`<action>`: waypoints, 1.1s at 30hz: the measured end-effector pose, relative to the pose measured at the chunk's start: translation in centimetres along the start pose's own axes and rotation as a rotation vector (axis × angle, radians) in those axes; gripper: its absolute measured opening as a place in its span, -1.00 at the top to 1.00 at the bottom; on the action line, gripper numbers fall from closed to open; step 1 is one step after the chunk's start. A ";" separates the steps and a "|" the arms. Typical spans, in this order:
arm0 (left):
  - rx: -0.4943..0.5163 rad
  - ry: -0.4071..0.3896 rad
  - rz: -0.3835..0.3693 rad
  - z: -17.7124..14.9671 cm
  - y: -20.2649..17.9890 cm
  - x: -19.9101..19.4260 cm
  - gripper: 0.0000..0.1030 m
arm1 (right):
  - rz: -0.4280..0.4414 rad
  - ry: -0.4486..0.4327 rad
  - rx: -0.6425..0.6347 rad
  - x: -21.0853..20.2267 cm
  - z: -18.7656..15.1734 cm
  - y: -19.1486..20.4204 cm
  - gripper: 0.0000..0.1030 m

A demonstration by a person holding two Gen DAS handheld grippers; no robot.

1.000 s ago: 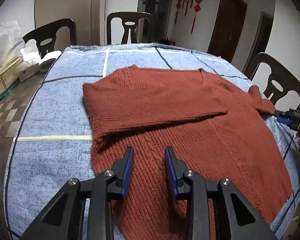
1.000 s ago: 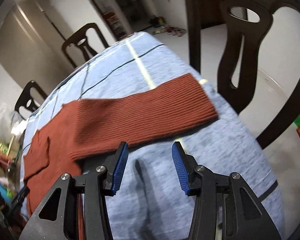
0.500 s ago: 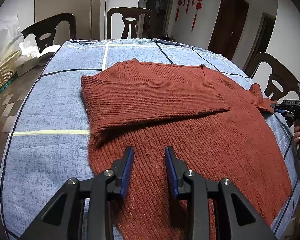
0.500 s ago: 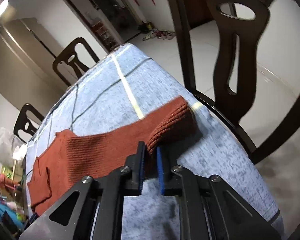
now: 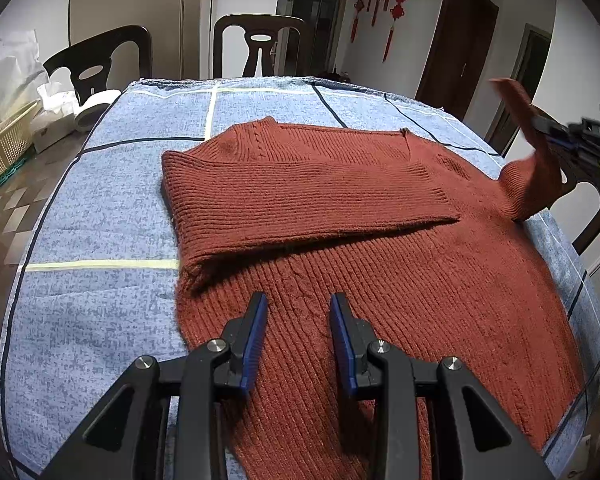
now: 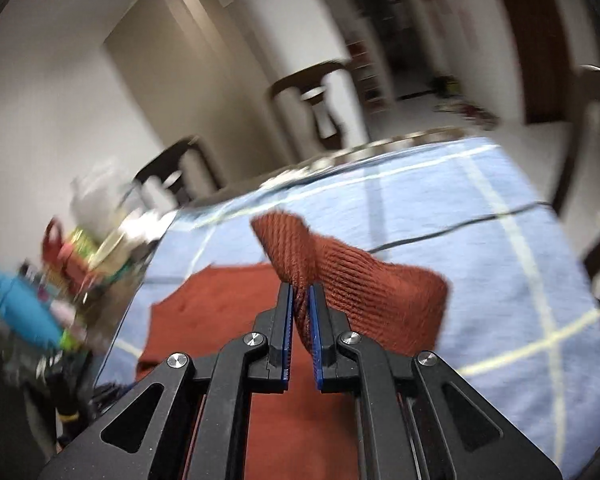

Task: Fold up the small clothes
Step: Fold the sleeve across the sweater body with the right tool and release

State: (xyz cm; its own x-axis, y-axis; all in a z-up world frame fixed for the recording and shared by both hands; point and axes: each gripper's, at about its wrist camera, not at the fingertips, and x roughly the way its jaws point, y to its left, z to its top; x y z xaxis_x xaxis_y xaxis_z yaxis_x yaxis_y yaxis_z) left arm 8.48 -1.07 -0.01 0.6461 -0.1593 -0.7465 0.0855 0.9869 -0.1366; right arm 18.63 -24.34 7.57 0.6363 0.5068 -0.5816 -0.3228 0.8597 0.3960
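above the sweater (image 5: 340, 264), left claw (image 5: 298, 320) gapes wide; right claw (image 6: 299, 304) pinches its sleeve (image 6: 360, 280).

A table (image 5: 4, 216) is carrying a blue cloth (image 5: 100, 216) with dark and pale grid lines. A rust sweater (image 5: 340, 240) is lying flat on the cloth, one sleeve folded across its chest. Off the cloth's far left corner, a woven basket (image 5: 4, 148), a tissue box (image 5: 52, 132) and a white roll (image 5: 96, 110) are sitting on the bare tabletop.

Both wrist views low over the sweater (image 5: 340, 248), from opposite table (image 5: 100, 208) sides.
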 end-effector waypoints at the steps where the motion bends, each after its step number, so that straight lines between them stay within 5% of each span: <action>1: 0.000 0.000 0.000 0.0 0.0 0.0 0.32 | 0.018 0.028 -0.014 1.4 -0.5 0.7 0.84; 6: 0.000 0.003 0.002 0.1 0.1 -0.2 0.32 | 0.068 0.192 -0.051 6.0 -3.4 1.7 0.84; 14: 0.014 -0.048 -0.095 4.3 -1.4 -2.8 0.32 | 0.028 0.169 -0.122 2.1 -5.7 0.6 0.72; 18: 0.070 -0.024 -0.165 7.7 -4.5 -0.4 0.32 | -0.067 0.194 -0.142 2.1 -7.3 -0.7 0.72; 22: 0.081 0.082 -0.260 9.6 -7.3 4.3 0.32 | -0.163 0.189 -0.152 1.7 -7.9 -2.1 0.72; 29: 0.027 0.170 -0.284 9.3 -9.2 8.5 0.35 | -0.165 0.182 -0.130 1.6 -8.3 -3.4 0.72; 31: 0.035 0.158 -0.284 9.2 -9.6 8.3 0.79 | -0.166 0.182 -0.132 1.7 -8.3 -3.5 0.72; 33: 0.050 0.123 -0.281 9.4 -9.8 7.5 0.82 | -0.169 0.184 -0.136 1.7 -8.3 -3.4 0.72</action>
State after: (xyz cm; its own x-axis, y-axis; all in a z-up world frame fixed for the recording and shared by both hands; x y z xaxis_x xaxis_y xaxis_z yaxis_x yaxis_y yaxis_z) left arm 19.66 -11.73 1.86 0.4958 -0.4246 -0.7576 0.2871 0.9034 -0.3185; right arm 14.99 -25.88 -0.72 0.5556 0.3478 -0.7552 -0.3219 0.9274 0.1903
